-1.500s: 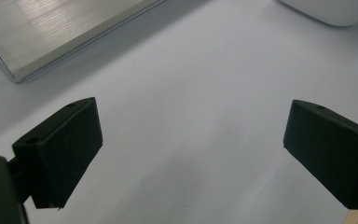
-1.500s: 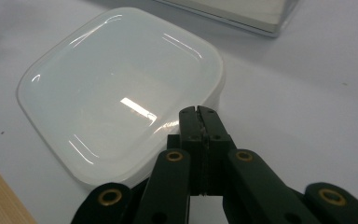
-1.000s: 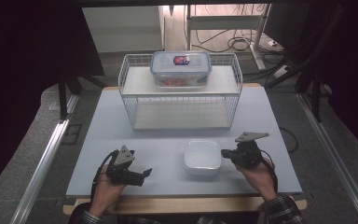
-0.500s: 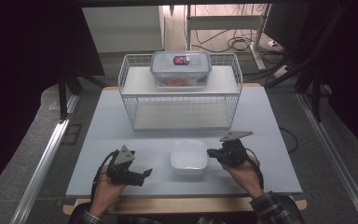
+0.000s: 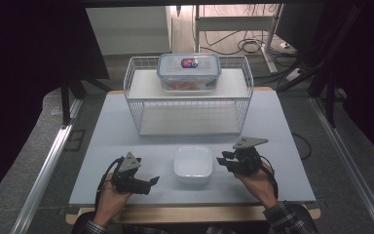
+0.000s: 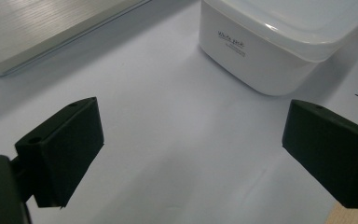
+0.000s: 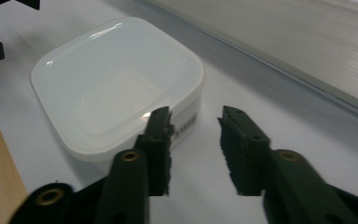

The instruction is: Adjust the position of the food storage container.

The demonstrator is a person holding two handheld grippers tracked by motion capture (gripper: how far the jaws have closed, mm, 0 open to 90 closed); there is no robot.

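A white lidded plastic box (image 5: 193, 165) sits on the table near the front edge, between my two grippers. My right gripper (image 5: 222, 161) is just to its right, and its jaws have just been opening. In the right gripper view the right gripper (image 7: 196, 128) is open with only bare table in the gap, and the box (image 7: 116, 88) lies beside the left jaw. My left gripper (image 5: 151, 182) rests left of the box and points toward it. In the left gripper view the left gripper (image 6: 191, 149) is wide open, with the box (image 6: 270, 46) a little ahead at the upper right.
A white wire rack (image 5: 190, 105) stands at the back of the grey table (image 5: 282, 126). A clear food container with a blue-rimmed lid (image 5: 189, 72) sits on its top shelf. The rack's lower shelf (image 7: 307, 42) runs behind the box. A wooden strip (image 5: 190, 214) edges the table's front.
The white box slid left across the table with the right gripper against it. The right gripper's jaws, shut before, now stand apart. The left gripper stayed where it was.
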